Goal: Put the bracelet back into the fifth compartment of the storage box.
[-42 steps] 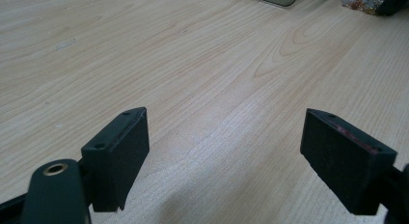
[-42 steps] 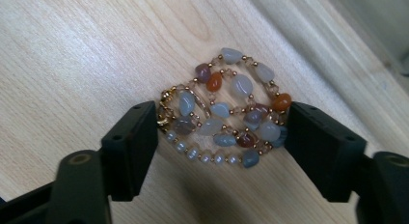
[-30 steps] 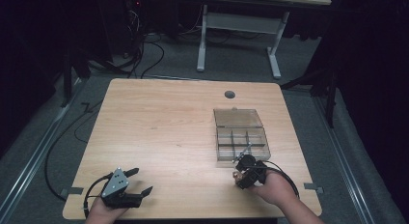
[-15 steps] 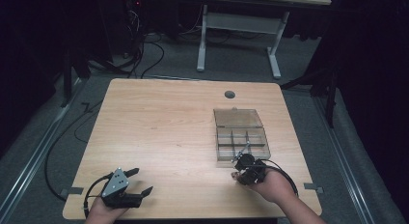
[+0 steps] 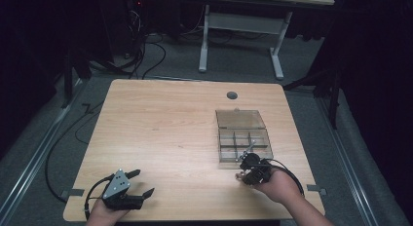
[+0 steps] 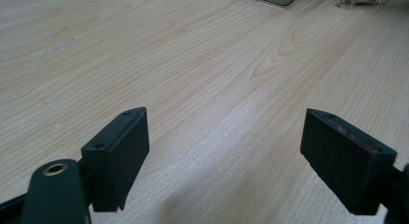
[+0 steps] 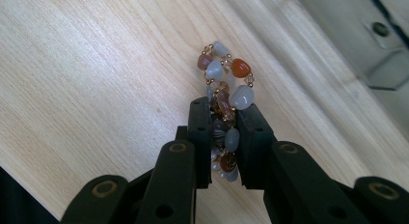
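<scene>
Beads of the orange, grey and white stone bracelet (image 7: 224, 96) are half hidden between jaws that have just been closing. Right gripper (image 7: 224, 137) clenches it, its length running along the jaws. Left gripper (image 6: 226, 151) gapes, released.

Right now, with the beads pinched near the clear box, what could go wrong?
1. The right tool has just been closing on the beaded bracelet; only part sits between the pads, so the loose loop may slip out.
2. The compartment box lies close by; the dangling loop could snag its dividers or rim.

Bracelet (image 7: 223, 96) lies before box (image 5: 243, 138) (table's (image 5: 165, 128) right side).
</scene>
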Motion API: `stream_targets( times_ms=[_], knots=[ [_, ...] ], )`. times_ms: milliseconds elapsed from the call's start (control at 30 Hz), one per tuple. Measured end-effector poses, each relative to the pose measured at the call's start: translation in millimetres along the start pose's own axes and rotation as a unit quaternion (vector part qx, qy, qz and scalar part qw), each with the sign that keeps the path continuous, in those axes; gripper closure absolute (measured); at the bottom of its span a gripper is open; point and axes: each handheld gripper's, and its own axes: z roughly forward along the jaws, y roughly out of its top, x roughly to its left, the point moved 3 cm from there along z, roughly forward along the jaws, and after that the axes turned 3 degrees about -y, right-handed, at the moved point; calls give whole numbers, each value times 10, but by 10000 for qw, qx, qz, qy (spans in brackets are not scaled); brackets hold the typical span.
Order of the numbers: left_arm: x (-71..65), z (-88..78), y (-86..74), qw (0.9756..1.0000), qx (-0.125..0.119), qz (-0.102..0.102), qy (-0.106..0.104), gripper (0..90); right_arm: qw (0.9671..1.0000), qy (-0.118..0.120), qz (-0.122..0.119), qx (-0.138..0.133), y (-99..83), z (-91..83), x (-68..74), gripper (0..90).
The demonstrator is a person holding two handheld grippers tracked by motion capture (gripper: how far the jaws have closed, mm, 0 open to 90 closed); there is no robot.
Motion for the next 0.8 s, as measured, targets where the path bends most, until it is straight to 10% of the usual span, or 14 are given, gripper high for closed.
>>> stream_targets(
  times_ms=[800],
  knots=[
    [0, -1, 0, 10000, -22, -3, 13, 179, 9996, 118, 259, 86, -64, -224, -138, 793]
  ],
)
